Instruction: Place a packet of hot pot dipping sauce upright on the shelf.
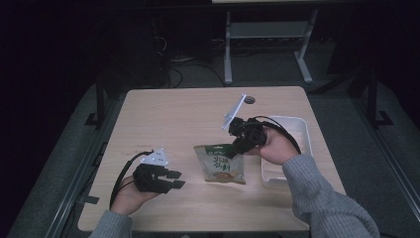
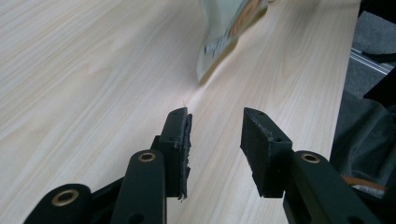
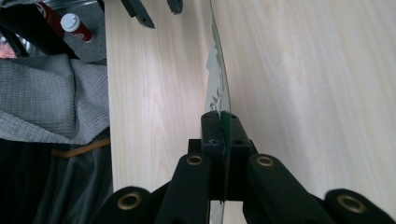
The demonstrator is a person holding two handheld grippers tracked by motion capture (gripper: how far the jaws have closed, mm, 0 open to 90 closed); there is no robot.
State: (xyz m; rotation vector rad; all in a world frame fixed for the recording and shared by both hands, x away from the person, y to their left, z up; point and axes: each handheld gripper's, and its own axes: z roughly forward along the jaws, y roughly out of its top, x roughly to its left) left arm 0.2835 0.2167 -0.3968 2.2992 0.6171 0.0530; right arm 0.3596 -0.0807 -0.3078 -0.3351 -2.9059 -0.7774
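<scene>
A green and tan snack pouch (image 1: 221,163) rests near the middle of the wooden table (image 1: 173,114). My right gripper (image 1: 236,148) is shut on its top right corner. In the right gripper view the pouch (image 3: 217,79) runs edge-on away from the closed jaws of the right gripper (image 3: 223,122). My left gripper (image 1: 175,179) is open near the front left of the table, a little left of the pouch, holding nothing. In the left gripper view the left gripper (image 2: 215,125) has bare table between its jaws, and the pouch's bottom end (image 2: 229,32) lies farther ahead.
A white plastic tray (image 1: 298,130) stands at the table's right edge, behind my right hand. A round hole (image 1: 249,100) is at the table's far edge. White desk legs (image 1: 228,49) stand on the floor beyond. A red bottle with a white cap (image 3: 72,24) is off the table.
</scene>
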